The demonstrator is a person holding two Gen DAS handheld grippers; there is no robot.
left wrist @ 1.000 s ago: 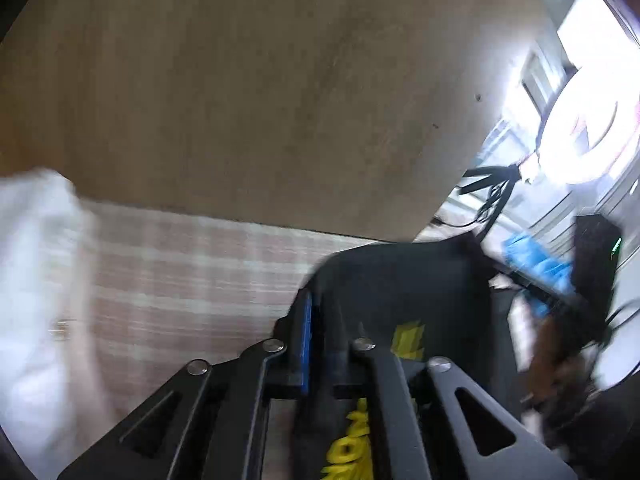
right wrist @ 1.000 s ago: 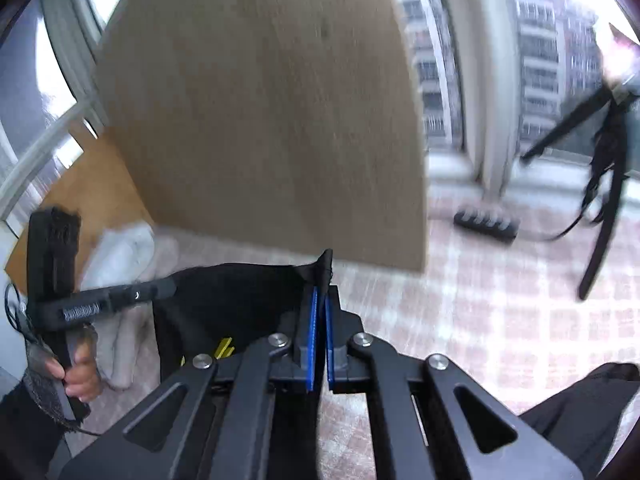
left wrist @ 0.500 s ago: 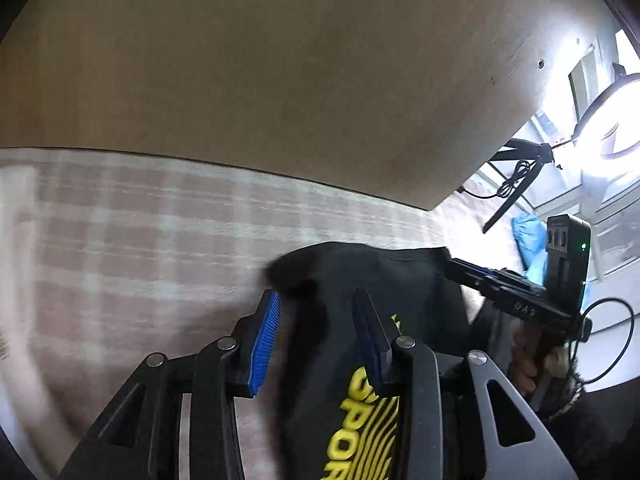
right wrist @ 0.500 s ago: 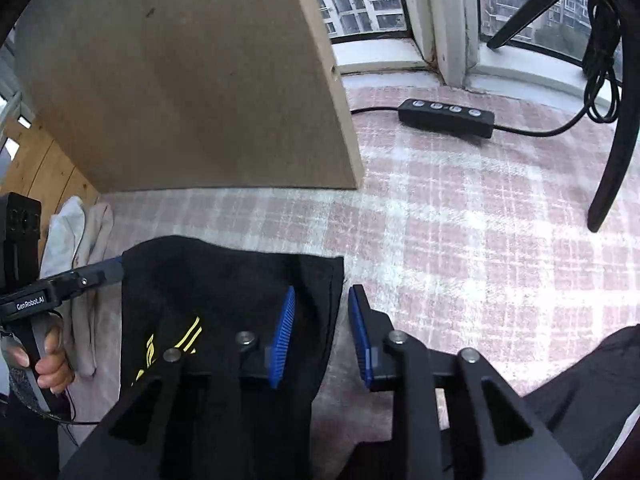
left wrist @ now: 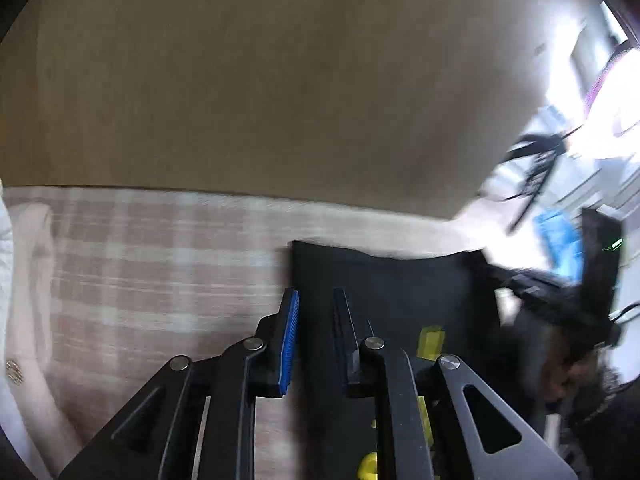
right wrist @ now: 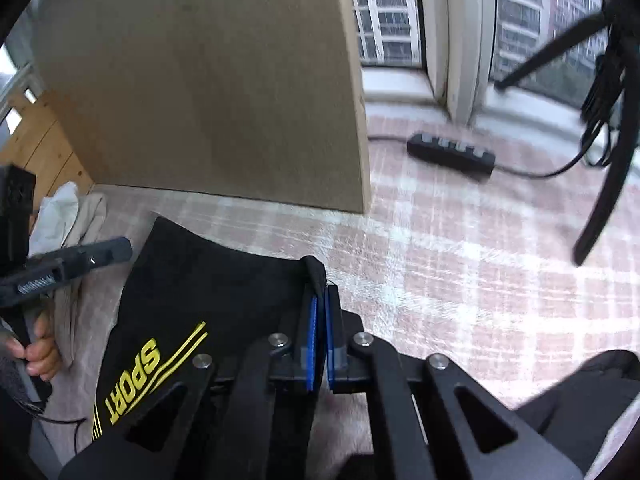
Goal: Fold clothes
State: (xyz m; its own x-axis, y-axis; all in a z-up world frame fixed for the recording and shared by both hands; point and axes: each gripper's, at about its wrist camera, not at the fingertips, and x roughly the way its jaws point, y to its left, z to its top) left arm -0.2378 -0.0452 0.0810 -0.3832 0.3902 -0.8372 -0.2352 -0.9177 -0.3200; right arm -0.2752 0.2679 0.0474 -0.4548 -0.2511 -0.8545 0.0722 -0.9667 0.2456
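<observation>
A black garment with a yellow "SPORT" print lies on the pink checked cloth. My right gripper is shut on its far right corner, and a fold of fabric sticks up from between the blue pads. In the left wrist view the garment lies flat, and my left gripper straddles its left edge just short of the far left corner. Its jaws are closing, with a gap still showing and fabric between them. The right wrist view shows the left gripper from the side in a person's hand.
An upright wooden board stands just beyond the garment. Pale clothes lie bunched at the left. On the checked cloth to the right are a black power strip with its cable, a black tripod leg and a dark garment.
Both grippers came down with the garment, then opened and let it settle on the cloth. The right has since shut on the far right corner. The left has narrowed around the left edge.
</observation>
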